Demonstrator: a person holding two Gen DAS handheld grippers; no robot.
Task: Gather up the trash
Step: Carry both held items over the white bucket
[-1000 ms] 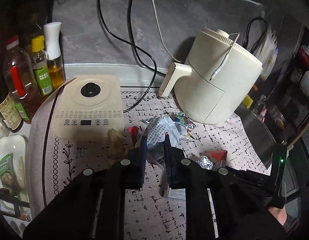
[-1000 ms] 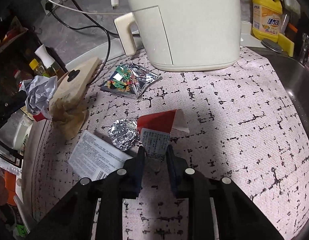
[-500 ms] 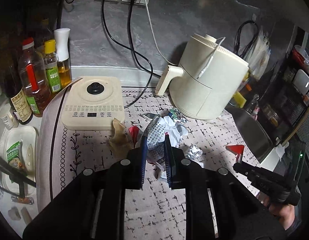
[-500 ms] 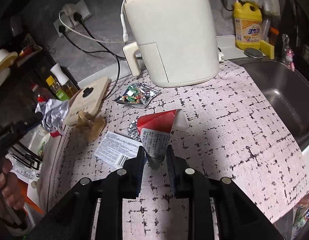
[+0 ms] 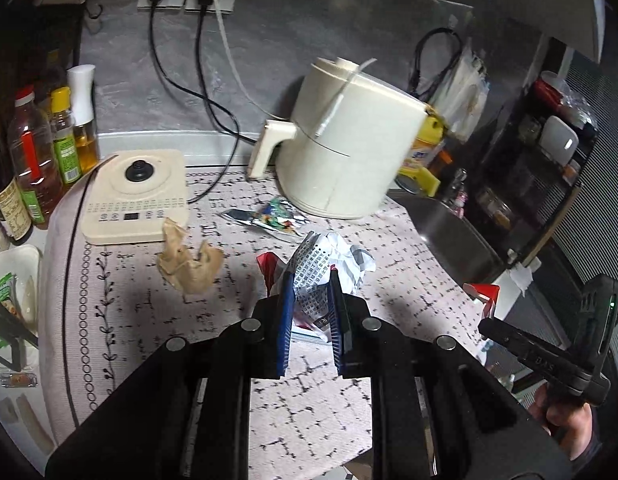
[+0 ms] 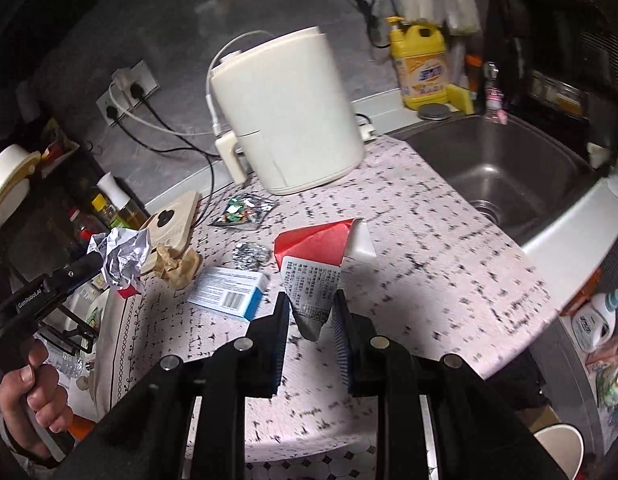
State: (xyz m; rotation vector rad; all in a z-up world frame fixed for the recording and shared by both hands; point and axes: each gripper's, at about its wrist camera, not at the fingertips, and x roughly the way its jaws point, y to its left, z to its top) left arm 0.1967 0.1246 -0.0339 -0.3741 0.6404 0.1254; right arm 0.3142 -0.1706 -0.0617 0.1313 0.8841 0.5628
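Both tools lifted higher, left tool [image 5: 311, 280] clamping crumpled paper [image 5: 329, 264], right tool [image 6: 311, 304] pinching red wrapper [image 6: 315, 256]

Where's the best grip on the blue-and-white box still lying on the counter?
Take the blue-and-white box across its short width, coming from above. It lies flat, barcode end toward the counter edge, with the brown paper wad and foil ball close behind, so a side approach looks crowded.

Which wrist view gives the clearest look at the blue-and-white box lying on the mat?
The right wrist view. There the blue-and-white box lies flat in plain sight, barcode and blue edge readable, beside the crumpled brown paper. In the left wrist view only a sliver of it shows, hidden behind the left tongs and their crumpled printed paper.
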